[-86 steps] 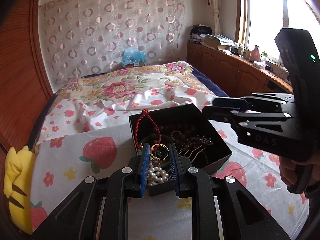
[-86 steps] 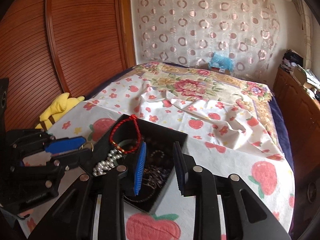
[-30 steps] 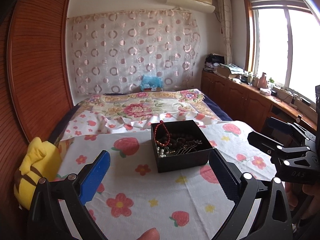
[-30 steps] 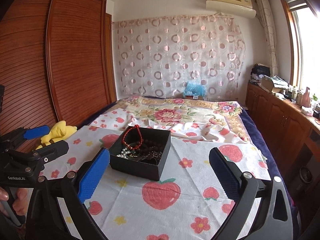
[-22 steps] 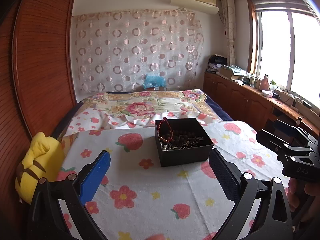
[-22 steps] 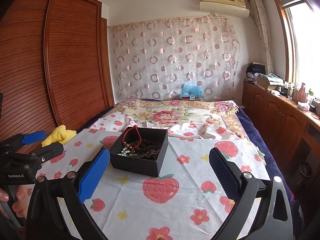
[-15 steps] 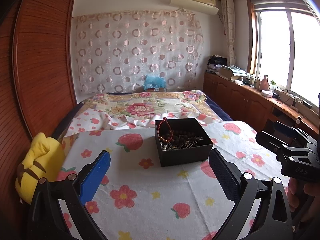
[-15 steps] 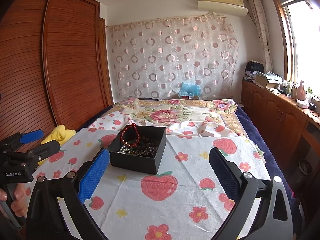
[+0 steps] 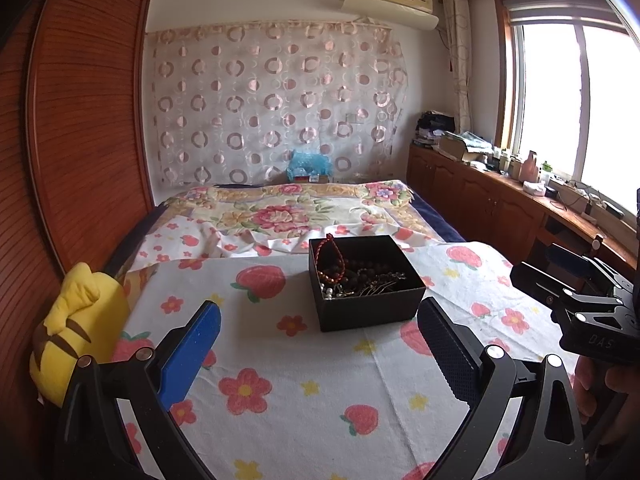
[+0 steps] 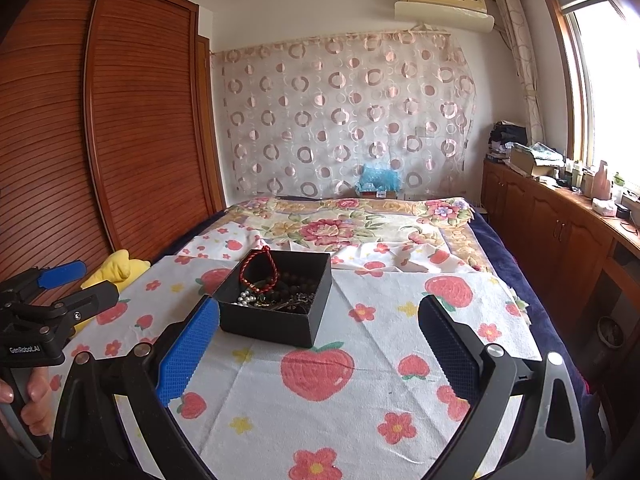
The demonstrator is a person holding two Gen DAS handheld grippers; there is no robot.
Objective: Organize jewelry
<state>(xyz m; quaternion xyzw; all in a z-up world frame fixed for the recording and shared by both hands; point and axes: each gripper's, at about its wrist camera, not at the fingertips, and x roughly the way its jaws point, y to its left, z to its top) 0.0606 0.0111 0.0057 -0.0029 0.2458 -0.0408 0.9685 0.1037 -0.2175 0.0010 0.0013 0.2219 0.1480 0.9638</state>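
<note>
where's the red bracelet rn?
The red bracelet is draped over the far-left corner of the black box, above the beads; in the right wrist view it sits there too.

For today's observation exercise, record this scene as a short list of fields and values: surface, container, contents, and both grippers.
surface: bed under a strawberry-print cloth
container: black box, open, no lid seen
contents: red cord bracelet leaning on the box wall, dark beads, pearls, tangled metal pieces
left gripper: open, empty, short of the box
right gripper: open, empty
beside bed: yellow plush toy
</note>
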